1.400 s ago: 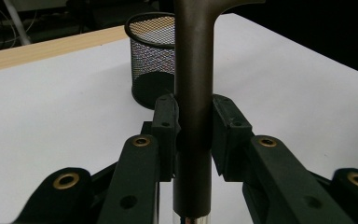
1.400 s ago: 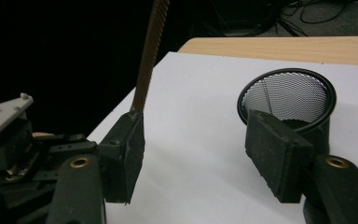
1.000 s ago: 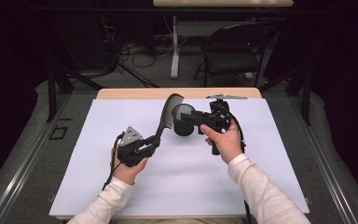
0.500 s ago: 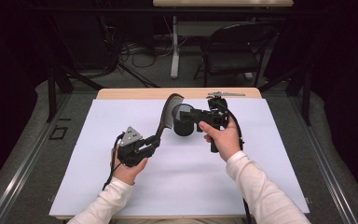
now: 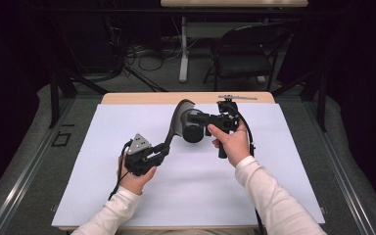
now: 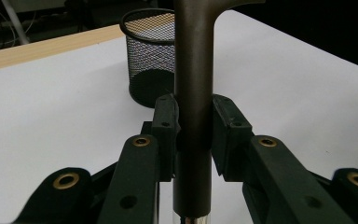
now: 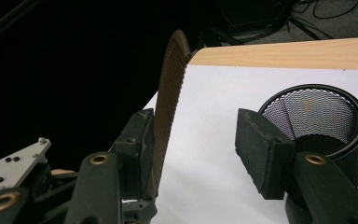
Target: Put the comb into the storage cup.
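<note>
With the left gripper (image 6: 193, 135) pinching the spatula handle (image 6: 193, 70) above the sheet, I close the right gripper (image 7: 205, 140), its spread jaws just narrowing, squarely on the blade (image 7: 168, 98) beside the mesh cup (image 7: 317, 121).

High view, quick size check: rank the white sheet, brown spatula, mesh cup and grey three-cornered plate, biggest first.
1. white sheet
2. brown spatula
3 and 4. mesh cup and grey three-cornered plate look about alike; the cup is partly hidden, so I won't rank them.
</note>
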A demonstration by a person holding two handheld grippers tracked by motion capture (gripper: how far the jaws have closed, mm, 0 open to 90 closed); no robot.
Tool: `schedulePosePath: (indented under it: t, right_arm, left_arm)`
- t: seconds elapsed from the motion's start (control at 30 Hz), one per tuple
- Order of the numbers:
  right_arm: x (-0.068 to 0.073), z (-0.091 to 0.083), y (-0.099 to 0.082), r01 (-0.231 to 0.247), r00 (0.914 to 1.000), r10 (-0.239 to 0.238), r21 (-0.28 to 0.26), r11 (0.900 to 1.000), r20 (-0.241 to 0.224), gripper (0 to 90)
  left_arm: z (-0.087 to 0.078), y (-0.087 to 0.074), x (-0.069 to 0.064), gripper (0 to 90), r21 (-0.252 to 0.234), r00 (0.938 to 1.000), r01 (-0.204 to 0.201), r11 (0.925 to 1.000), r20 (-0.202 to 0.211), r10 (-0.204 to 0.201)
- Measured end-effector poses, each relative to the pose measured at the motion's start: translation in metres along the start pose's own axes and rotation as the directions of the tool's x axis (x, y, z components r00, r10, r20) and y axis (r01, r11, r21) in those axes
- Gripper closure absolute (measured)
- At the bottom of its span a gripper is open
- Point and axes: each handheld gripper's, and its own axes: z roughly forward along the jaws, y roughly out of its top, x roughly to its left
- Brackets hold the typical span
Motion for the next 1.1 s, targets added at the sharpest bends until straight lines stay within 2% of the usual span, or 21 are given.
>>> schedulePosePath:
  t: [0.4, 1.1]
  right_arm:
    - [-0.004, 0.004, 0.001, -0.026, 0.9996, 0.026, 0.000, 0.9997, -0.005, 54.3]
    - [-0.003, 0.008, 0.000, -0.042, 0.9982, 0.042, 0.006, 0.9991, -0.042, 70.0]
  left_arm:
    - [0.002, -0.001, -0.005, 73.2, 0.008, 0.9999, -0.014, 0.9999, 0.008, 0.014]
    - [0.006, -0.003, -0.013, 73.1, 0.021, 0.9990, -0.033, 0.9992, 0.031, 0.032]
